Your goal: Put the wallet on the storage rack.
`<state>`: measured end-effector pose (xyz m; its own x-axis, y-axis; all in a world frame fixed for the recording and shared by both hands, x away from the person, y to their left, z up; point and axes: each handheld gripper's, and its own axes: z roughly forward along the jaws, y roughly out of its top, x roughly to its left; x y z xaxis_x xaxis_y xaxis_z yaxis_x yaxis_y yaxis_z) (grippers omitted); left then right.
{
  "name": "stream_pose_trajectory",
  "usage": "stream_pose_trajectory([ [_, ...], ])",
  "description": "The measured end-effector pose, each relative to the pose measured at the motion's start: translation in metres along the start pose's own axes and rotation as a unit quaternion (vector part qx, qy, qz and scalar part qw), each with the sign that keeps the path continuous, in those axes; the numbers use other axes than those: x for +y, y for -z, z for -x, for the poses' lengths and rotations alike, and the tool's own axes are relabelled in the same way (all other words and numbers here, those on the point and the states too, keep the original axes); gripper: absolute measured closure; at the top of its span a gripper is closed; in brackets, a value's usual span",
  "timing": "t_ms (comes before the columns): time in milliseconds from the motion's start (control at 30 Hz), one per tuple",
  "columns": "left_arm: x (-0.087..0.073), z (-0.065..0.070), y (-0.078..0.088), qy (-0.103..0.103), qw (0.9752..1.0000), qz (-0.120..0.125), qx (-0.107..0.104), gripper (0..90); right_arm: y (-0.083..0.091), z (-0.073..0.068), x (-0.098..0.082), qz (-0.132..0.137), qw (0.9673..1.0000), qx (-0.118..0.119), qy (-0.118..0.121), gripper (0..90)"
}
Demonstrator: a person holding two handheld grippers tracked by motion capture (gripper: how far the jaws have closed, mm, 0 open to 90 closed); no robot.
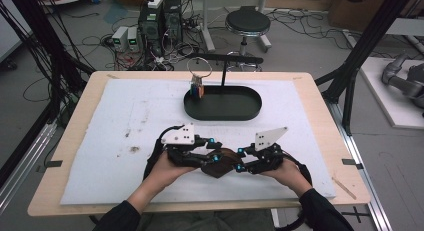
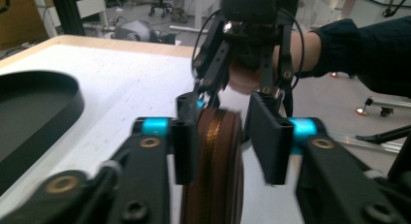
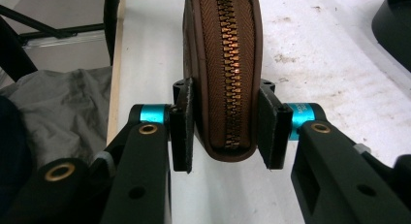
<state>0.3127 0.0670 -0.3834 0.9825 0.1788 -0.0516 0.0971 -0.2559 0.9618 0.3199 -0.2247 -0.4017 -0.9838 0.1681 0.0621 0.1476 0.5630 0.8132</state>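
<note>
I am clamping my right gripper (image 3: 225, 132) on the brown leather zip pouch (image 3: 223, 73); my left gripper (image 2: 228, 146) is standing loose around it, so I am keeping it steady.

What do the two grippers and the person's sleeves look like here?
Both the left gripper and the right gripper are black linkage frames with brass pivots, cyan collars behind flat black pads, and a white three-cornered plate with dots on top. A black cable trails from each. The sleeves are dark.
</note>
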Motion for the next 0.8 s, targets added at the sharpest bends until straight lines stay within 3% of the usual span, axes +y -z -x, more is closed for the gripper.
stream_pose_trajectory([
  [167, -0.013, -0.005, 0.017, 0.005, 0.9996, -0.026, 0.002, 50.9, 0.002, 0.001, -0.003, 0.000, 1.0000, 0.004, -0.003, 65.2],
  [267, -0.022, -0.008, 0.020, 0.010, 0.9981, -0.061, 0.000, 46.6, 0.003, 0.001, -0.004, -0.001, 1.0000, 0.004, -0.005, 65.3],
  [400, -0.033, -0.015, 0.015, 0.034, 0.9956, -0.087, -0.007, 42.9, 0.005, 0.003, -0.006, 0.000, 1.0000, 0.003, -0.004, 65.3],
  [533, -0.041, -0.019, 0.002, 0.037, 0.9924, -0.117, -0.010, 42.9, 0.006, 0.003, -0.008, 0.000, 0.9999, 0.006, -0.010, 65.3],
  [600, -0.044, -0.021, -0.002, 0.036, 0.9914, -0.124, -0.020, 45.9, 0.006, 0.004, -0.009, -0.001, 1.0000, 0.007, -0.005, 65.3],
  [667, -0.044, -0.020, -0.004, 0.030, 0.9919, -0.119, -0.034, 58.0, 0.007, 0.004, -0.009, -0.003, 1.0000, 0.004, -0.006, 65.2],
  [800, -0.040, -0.017, -0.005, 0.013, 0.9919, -0.123, -0.031, 65.8, 0.009, 0.006, -0.012, -0.011, 0.9999, 0.002, -0.011, 62.7],
])
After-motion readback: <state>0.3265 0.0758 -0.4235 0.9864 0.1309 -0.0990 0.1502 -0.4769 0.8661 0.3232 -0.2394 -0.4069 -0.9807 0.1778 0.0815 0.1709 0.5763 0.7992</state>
